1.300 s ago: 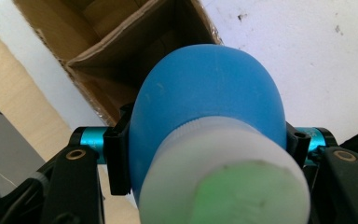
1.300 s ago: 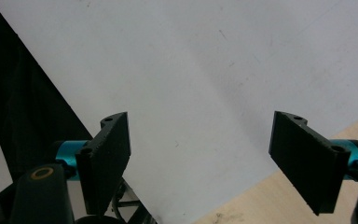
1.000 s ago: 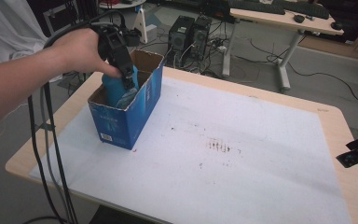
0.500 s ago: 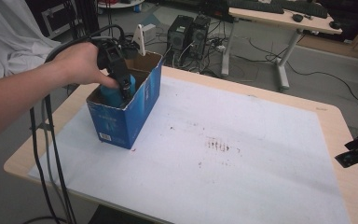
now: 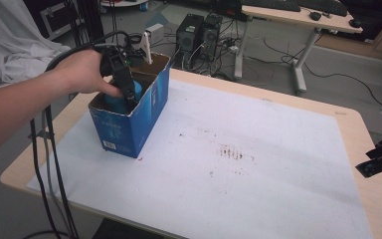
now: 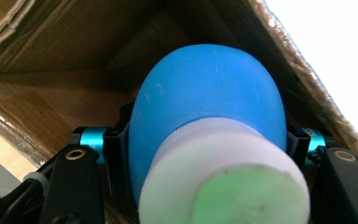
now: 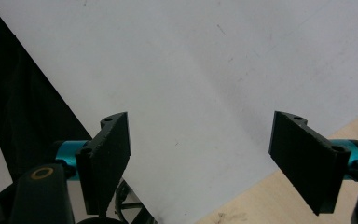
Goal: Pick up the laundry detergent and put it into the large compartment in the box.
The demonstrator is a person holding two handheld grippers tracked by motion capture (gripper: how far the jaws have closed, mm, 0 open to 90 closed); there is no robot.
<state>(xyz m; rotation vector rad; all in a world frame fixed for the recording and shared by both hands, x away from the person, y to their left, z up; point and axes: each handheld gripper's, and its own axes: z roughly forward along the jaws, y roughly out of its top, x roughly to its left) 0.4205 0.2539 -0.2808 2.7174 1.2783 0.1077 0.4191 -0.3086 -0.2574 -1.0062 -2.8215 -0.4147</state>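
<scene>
While the blue rounded bottle (image 6: 205, 107) sits pinched in the left claw (image 6: 205, 149), it is down inside the open blue cardboard box (image 5: 144, 119).
Its white cap (image 6: 223, 182) with a green top faces the claw's camera, brown box walls rising just beyond and to both sides. The left hand (image 5: 82, 69) holds that claw over the box on the white-covered tabletop (image 5: 258, 184). The right claw (image 7: 200, 158) is spread wide, nothing between its jaws, above the white sheet's edge.
</scene>
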